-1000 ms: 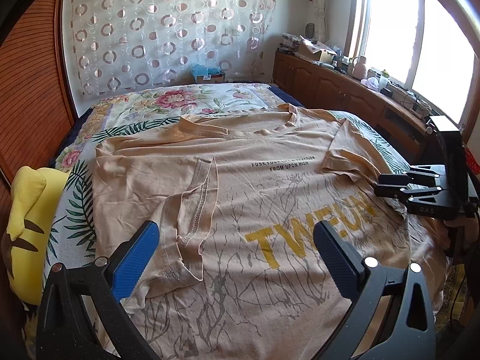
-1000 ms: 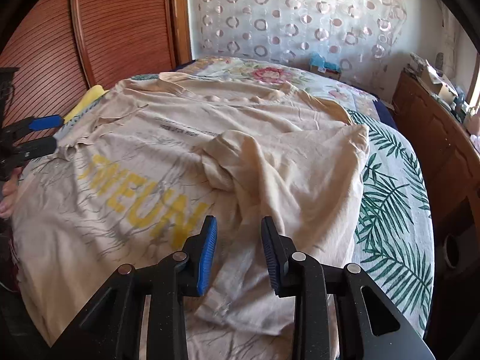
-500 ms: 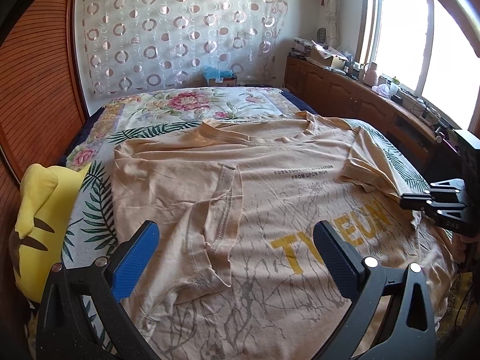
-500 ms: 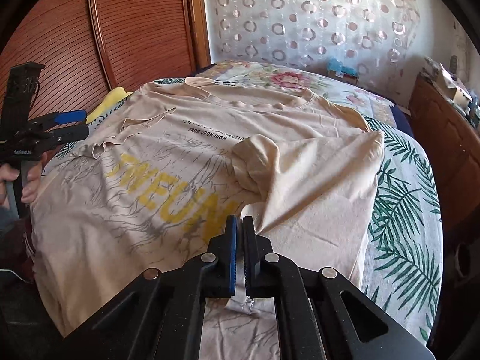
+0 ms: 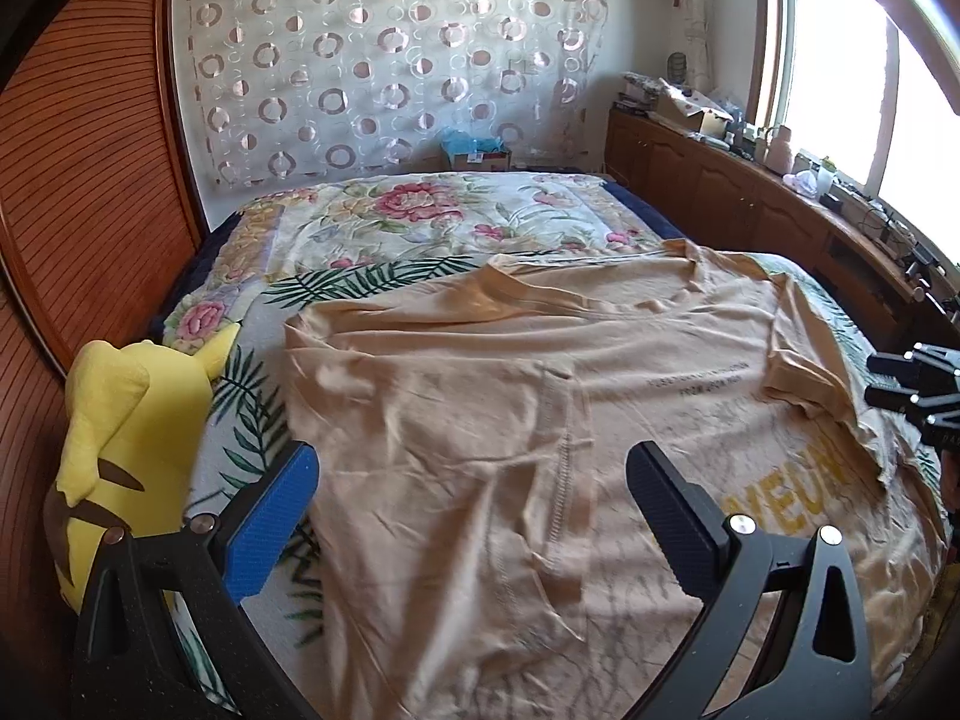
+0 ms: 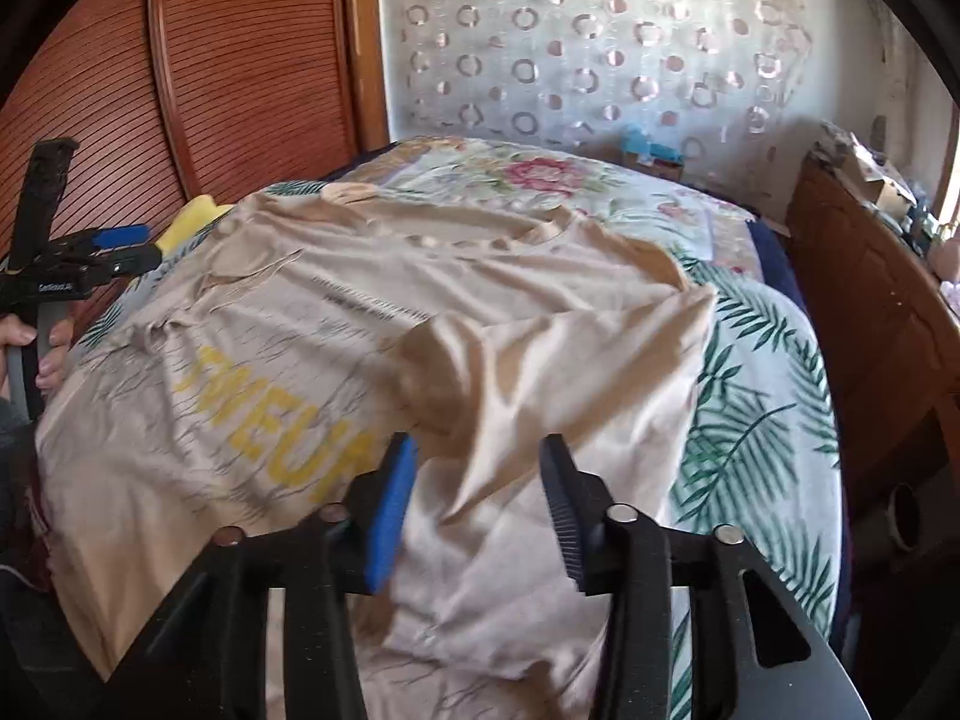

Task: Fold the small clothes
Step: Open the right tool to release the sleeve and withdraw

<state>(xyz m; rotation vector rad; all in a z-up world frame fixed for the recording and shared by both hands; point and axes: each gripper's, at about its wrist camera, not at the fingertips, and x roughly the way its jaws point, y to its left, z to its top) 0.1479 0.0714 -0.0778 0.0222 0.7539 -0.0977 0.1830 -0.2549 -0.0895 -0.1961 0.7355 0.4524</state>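
Now both grippers (image 5: 471,510) (image 6: 477,504) gape above the T-shirt (image 5: 540,420) on a floral bed (image 5: 390,228).

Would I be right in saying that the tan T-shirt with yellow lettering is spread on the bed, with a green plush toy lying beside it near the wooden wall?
Not quite: the plush toy is yellow, not green, as the left wrist view shows. The tan T-shirt is indeed spread on the bed.

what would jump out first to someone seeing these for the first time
A large tan t-shirt with yellow lettering lies spread over a bed with a floral cover. A yellow plush toy sits at the bed's left edge. Both hand-held grippers, left and right, stand open above the shirt.
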